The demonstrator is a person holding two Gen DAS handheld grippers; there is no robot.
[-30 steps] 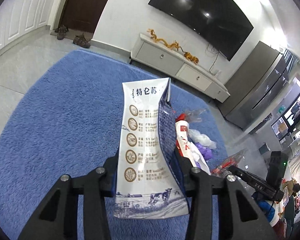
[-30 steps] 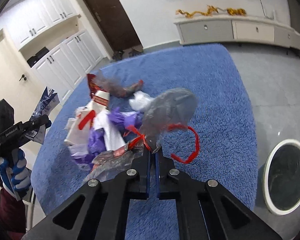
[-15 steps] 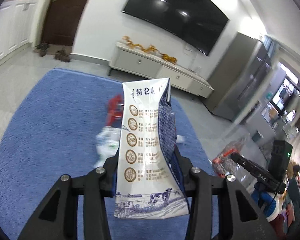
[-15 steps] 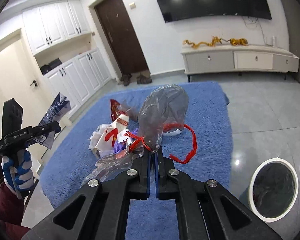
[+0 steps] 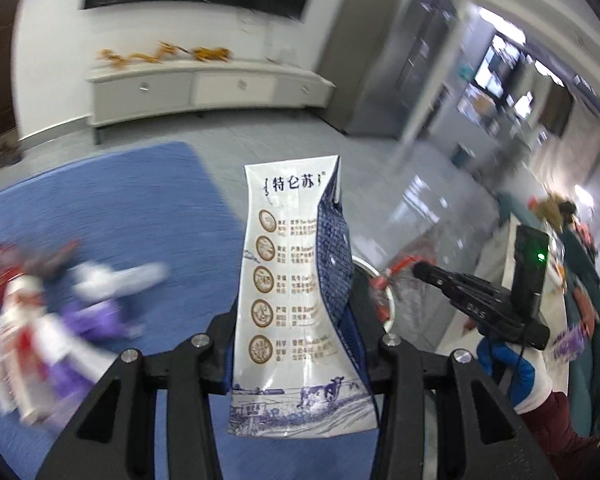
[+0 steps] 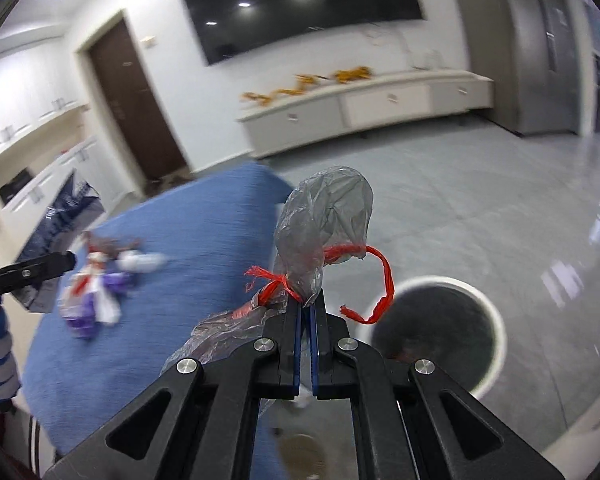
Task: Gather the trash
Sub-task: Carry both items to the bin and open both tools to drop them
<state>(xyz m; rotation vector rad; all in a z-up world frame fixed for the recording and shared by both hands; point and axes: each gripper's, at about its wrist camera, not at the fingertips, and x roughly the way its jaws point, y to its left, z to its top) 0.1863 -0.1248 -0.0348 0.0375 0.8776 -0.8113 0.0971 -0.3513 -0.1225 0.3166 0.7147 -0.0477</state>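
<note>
I am clamping a flattened white-and-blue milk carton (image 5: pixel 300 300) in my left gripper (image 5: pixel 296 344) and a thin grey plastic bag tied with red string (image 6: pixel 324 232) in my right gripper (image 6: pixel 305 308), just short of the white-rimmed round bin (image 6: pixel 496 320) on the grey floor beyond the blue rug's corner; the bag is slipping-prone, pinched only at its knot.

White walls, wall-mounted black television (image 6: pixel 300 8), low white TV cabinet (image 6: pixel 364 104), dark brown door (image 6: pixel 132 96), glossy grey tiled floor (image 6: pixel 500 200), blue rug (image 5: pixel 100 200), ceiling spotlights reflected.
</note>
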